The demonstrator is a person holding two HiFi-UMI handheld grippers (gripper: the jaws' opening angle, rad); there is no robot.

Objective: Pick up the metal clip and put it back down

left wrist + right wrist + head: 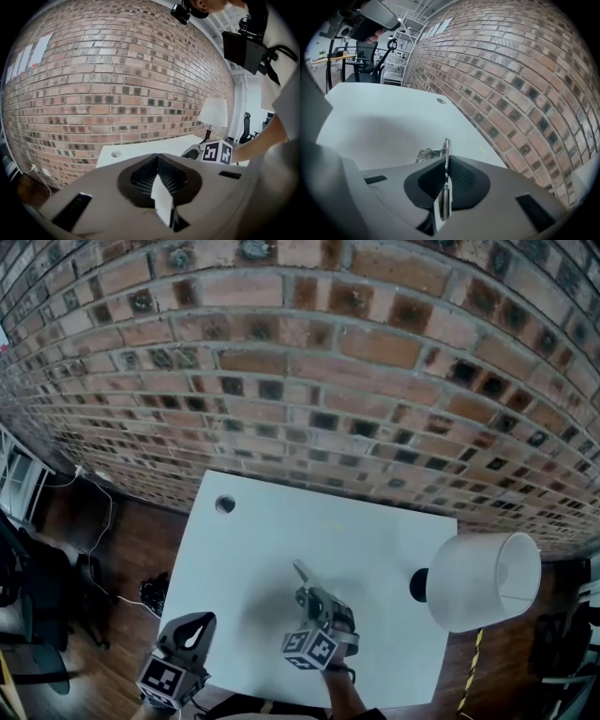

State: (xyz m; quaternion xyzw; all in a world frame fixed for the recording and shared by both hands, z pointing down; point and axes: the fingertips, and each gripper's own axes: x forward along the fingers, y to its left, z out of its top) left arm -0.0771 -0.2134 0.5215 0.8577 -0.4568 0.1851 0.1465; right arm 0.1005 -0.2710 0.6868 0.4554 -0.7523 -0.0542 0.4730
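The right hand-held gripper [446, 161] is clamped tight on the metal clip [446, 146], pinching its thin edge over the white surface [272, 540], seemingly to set it down, while the left hand-held gripper [157, 161] idles closed and empty.

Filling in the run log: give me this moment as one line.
right claw: shut on metal clip | left claw: shut, empty | clip over white table, contact unclear

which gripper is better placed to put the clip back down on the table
Right. The right gripper has its jaws shut on the metal clip, just above the white table. The left gripper is shut on nothing, off by the table's near left corner.
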